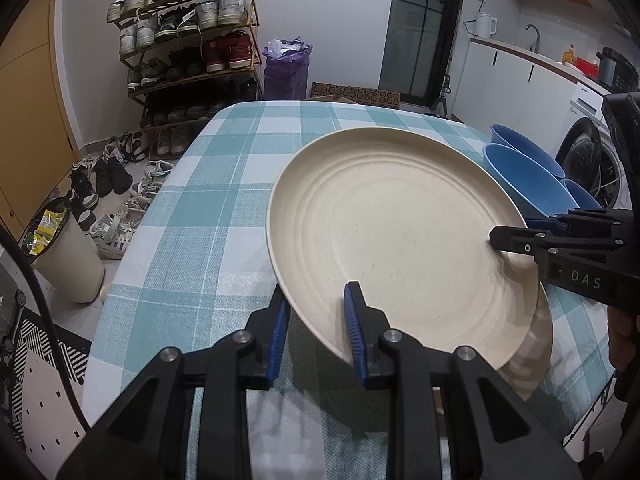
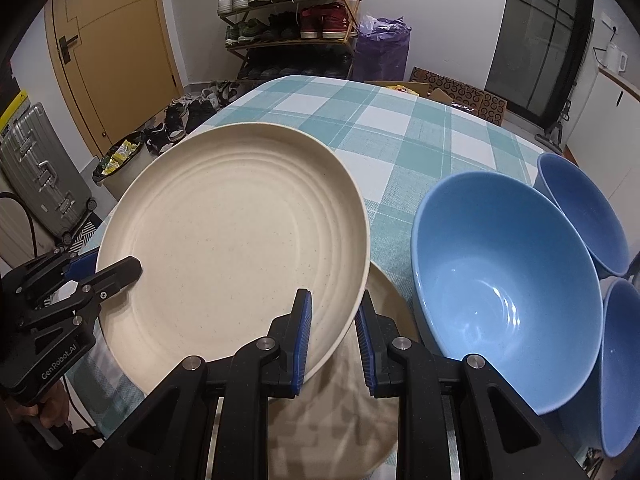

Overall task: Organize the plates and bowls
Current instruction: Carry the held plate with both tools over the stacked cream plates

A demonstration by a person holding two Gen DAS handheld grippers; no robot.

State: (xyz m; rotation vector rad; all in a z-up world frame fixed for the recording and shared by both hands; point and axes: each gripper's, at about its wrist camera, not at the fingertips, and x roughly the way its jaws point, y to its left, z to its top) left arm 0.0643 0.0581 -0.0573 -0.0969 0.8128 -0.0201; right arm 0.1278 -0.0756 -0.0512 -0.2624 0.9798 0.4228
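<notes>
Both grippers — left (image 1: pixel 316 322), right (image 2: pixel 334 330) — clamp the cream plate (image 1: pixel 400 236).

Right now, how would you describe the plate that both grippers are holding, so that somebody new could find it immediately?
Look at the table with the teal checked cloth. Left of the blue bowls, the cream plate is lifted and tilted, with the left gripper and the right gripper clamped on its rim. Unlike the second cream plate lying flat beneath it, this one is raised.

Two cream plates (image 2: pixel 232 232) (image 2: pixel 384 304) are seen, one above the other. Three blue bowls (image 2: pixel 508 272) (image 2: pixel 580 208) (image 2: pixel 624 360) are counted beside them.
</notes>
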